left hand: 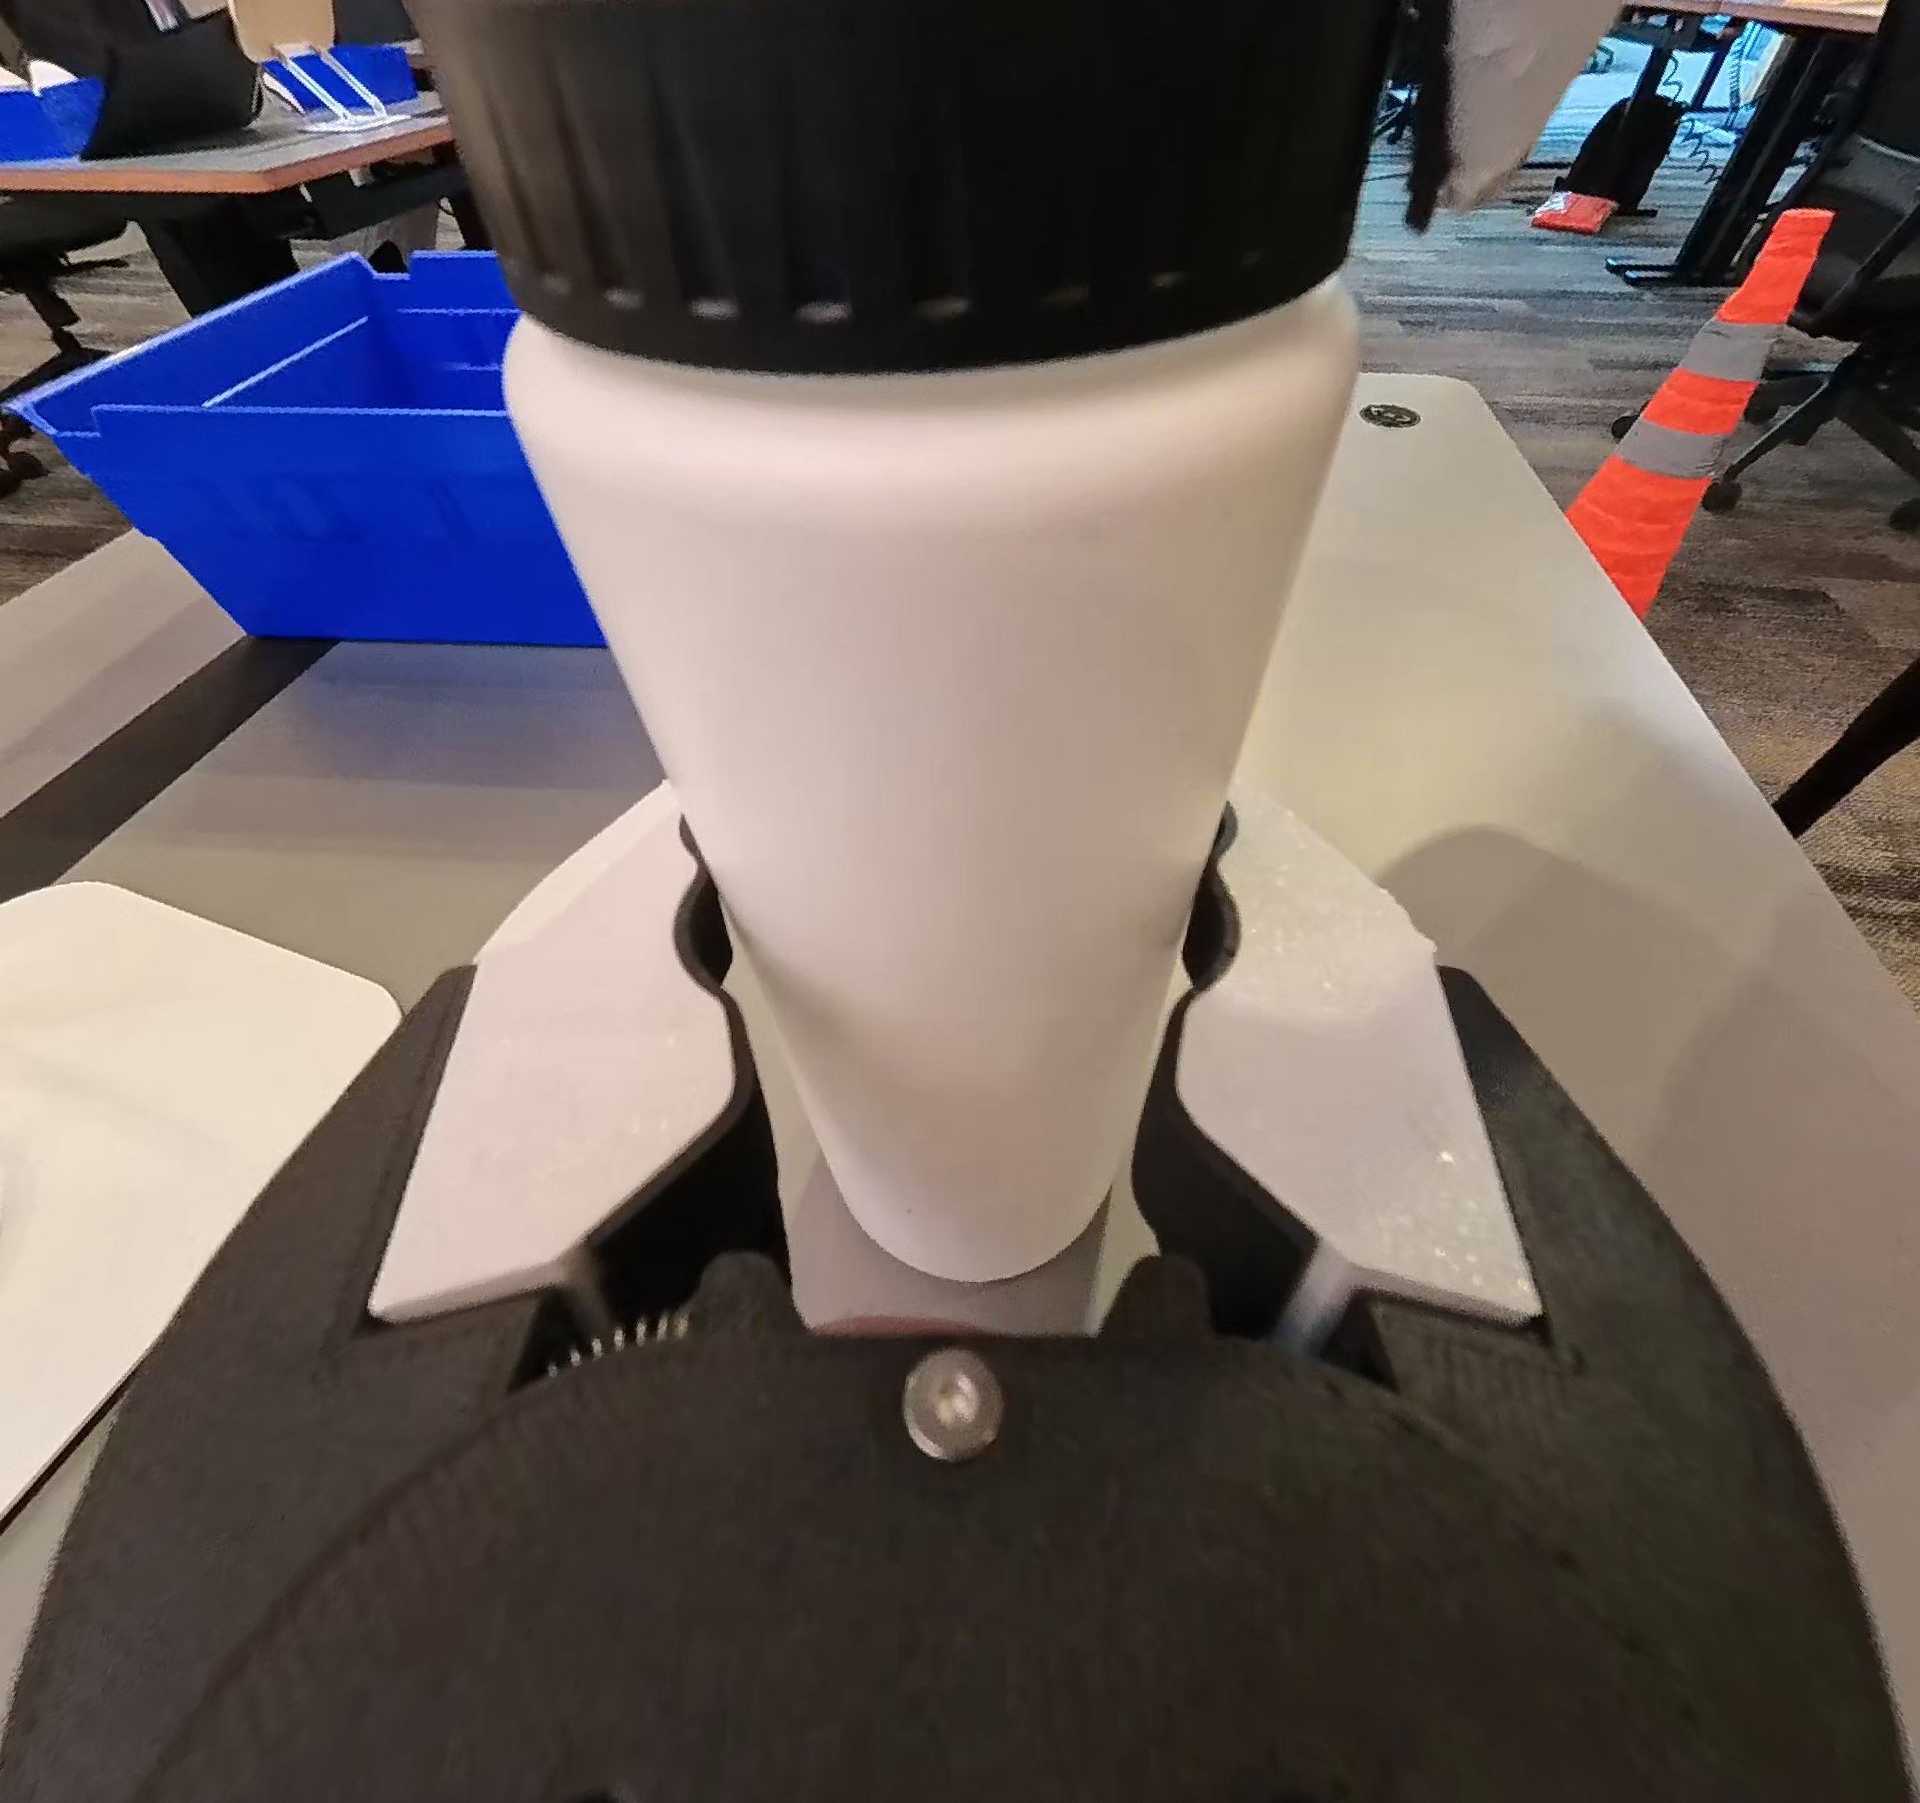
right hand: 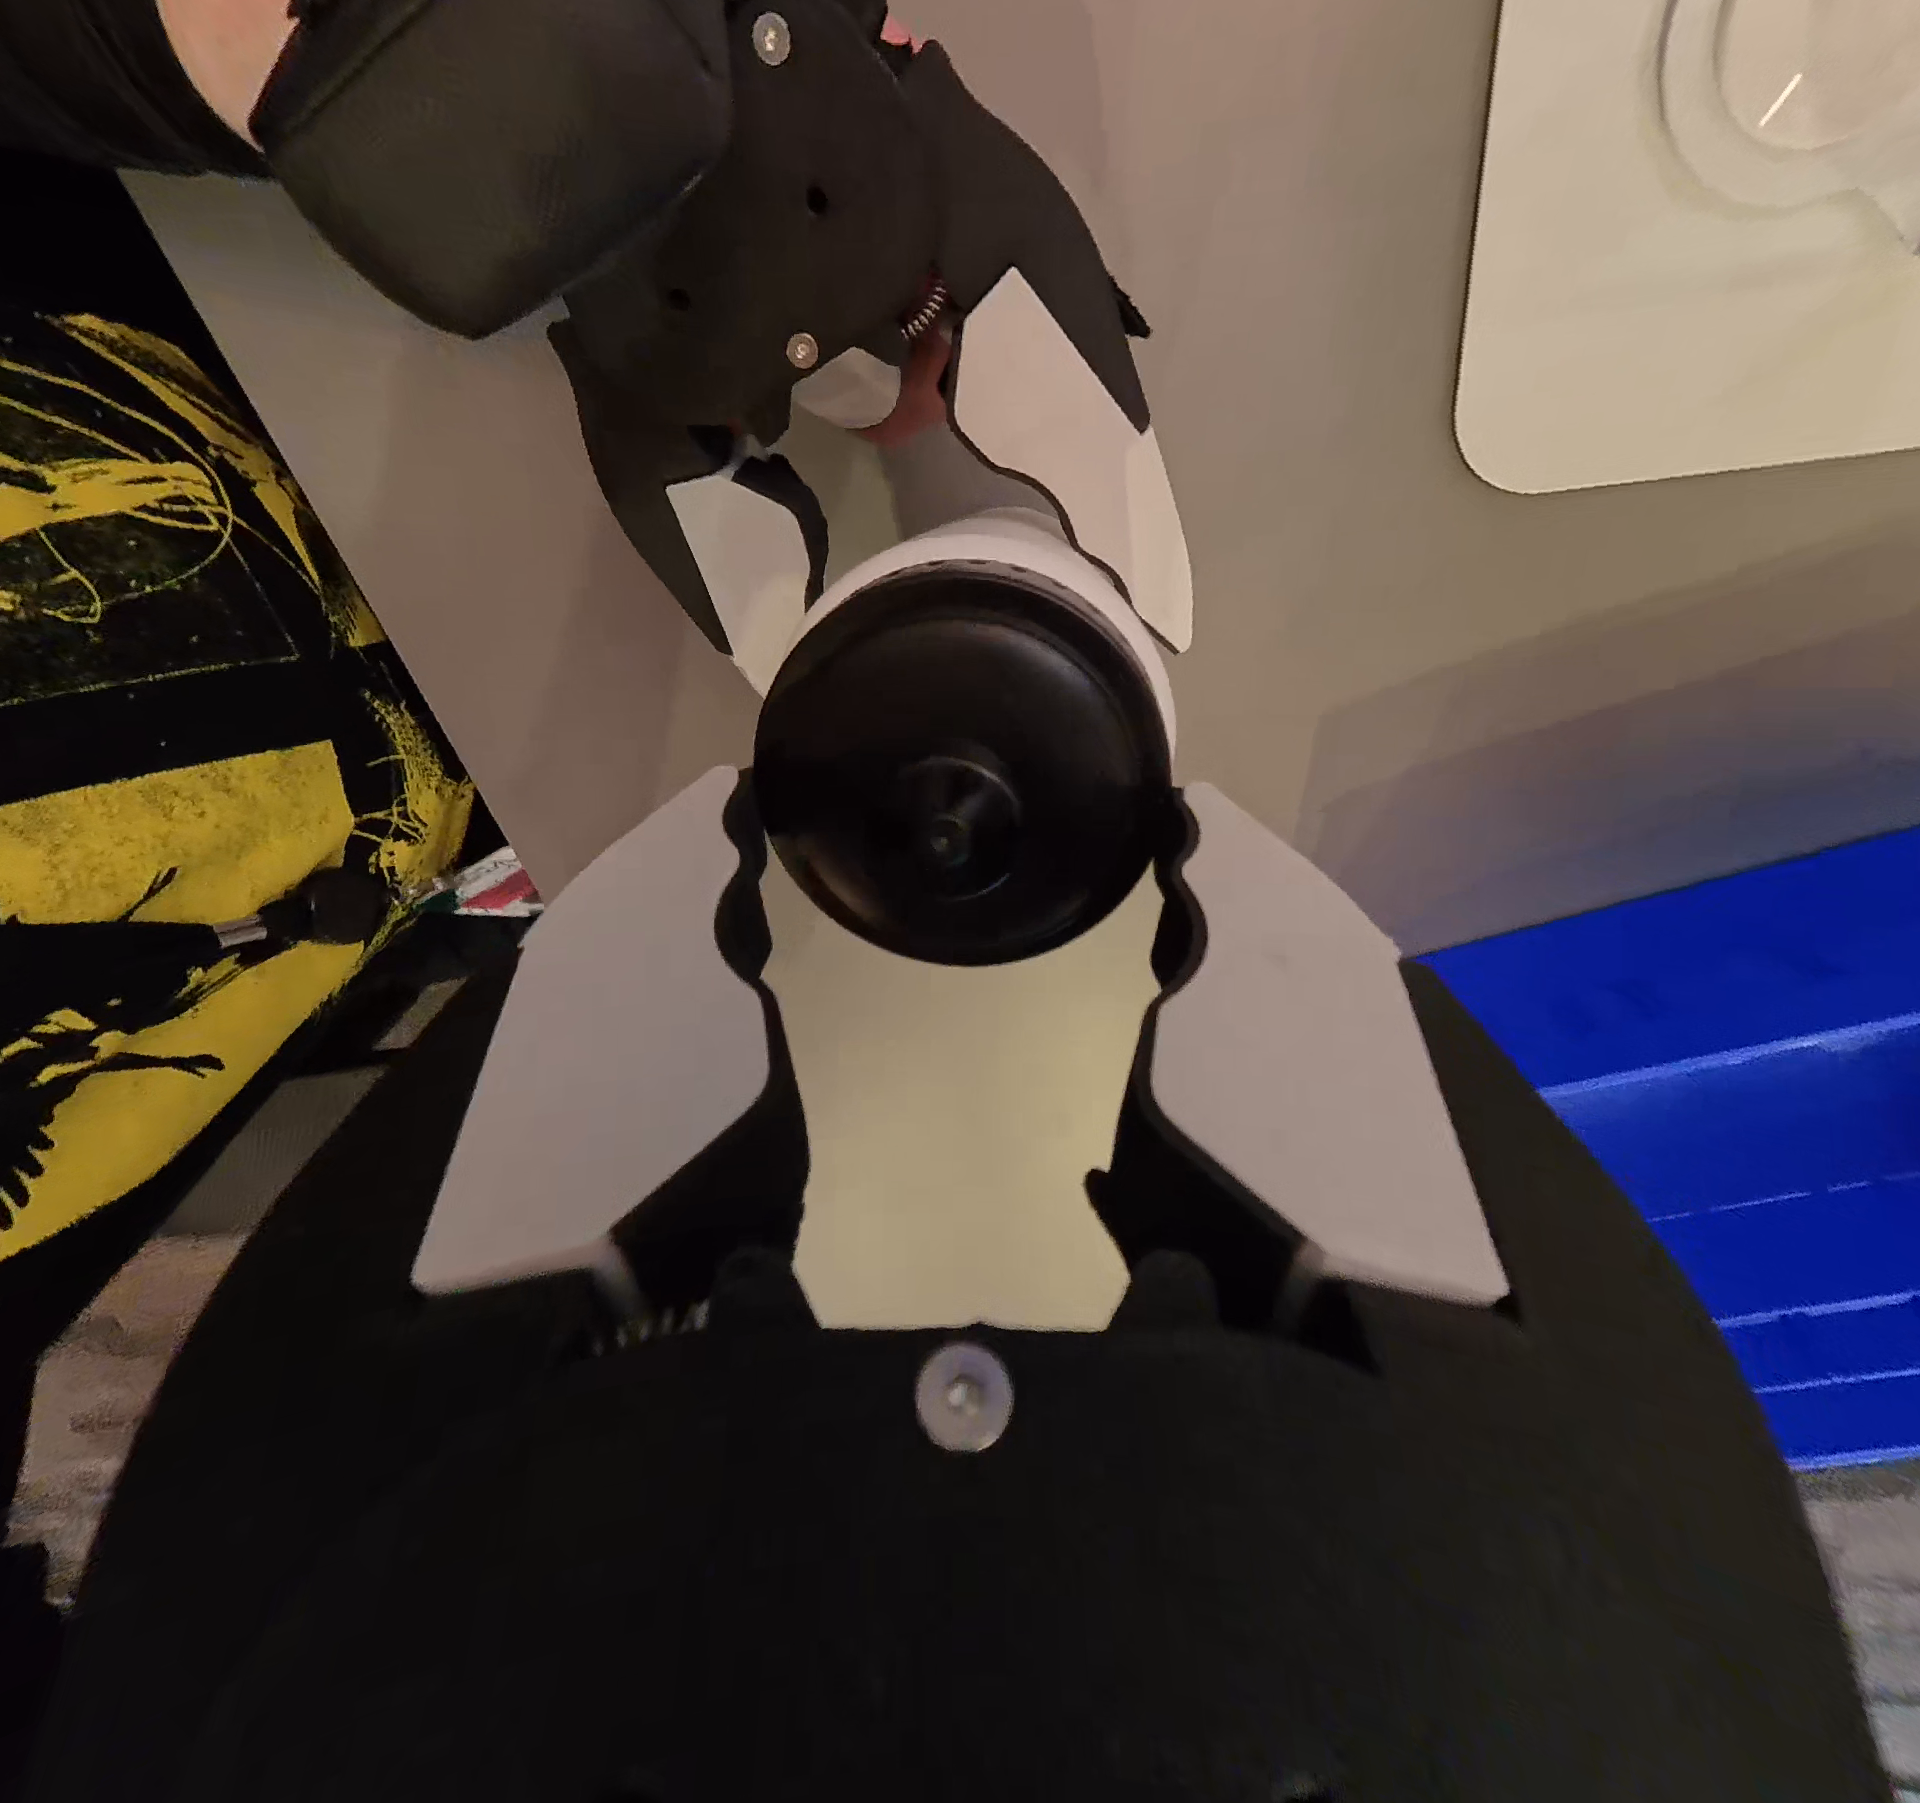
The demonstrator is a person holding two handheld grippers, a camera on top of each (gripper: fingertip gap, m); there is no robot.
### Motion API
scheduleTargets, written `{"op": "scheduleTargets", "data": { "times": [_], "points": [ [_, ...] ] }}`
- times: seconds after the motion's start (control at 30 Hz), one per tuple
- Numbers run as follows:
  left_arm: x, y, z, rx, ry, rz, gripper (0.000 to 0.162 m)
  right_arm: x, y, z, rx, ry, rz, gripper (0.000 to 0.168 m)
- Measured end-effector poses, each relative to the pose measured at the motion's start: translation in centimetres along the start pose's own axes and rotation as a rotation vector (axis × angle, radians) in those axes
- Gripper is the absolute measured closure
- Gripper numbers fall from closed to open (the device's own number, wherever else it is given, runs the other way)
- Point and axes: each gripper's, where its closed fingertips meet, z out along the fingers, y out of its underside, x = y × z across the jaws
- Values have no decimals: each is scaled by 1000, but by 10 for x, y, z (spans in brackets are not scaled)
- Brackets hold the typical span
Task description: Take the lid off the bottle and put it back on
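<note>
- Clamping the white bottle [left hand: 935,714] low on its smooth, matte body, the left gripper [left hand: 956,932] pinches it from both sides above the grey table [left hand: 1507,714].
- Ribbed black lid [left hand: 914,164] sits on the bottle's neck at 12 o'clock; a blue bin [left hand: 312,486] stands at 10 o'clock, an orange cone [left hand: 1704,423] at 2 o'clock beyond the table edge.
- Right gripper [right hand: 961,880] brackets the round lid from above, jaws touching its rim at 9 and 3 o'clock.
</note>
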Motion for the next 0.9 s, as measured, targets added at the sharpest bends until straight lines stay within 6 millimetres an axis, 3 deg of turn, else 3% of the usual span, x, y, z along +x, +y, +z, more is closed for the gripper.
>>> {"op": "scheduleTargets", "data": {
  "times": [0.13,0.4,0.67,0.9],
  "points": [
    [0,0,0,0,0,0,75,-1,0,0,12,-7,37,96],
    [-2,0,0,1,0,1,76,1,0,1,-8,-18,-76,96],
    [-1,0,2,-9,1,14,76,3,5,0,-97,-35,-355,96],
    [-2,0,1,-7,1,13,76,10,6,-4,-316,33,-674,95]
  ]
}}
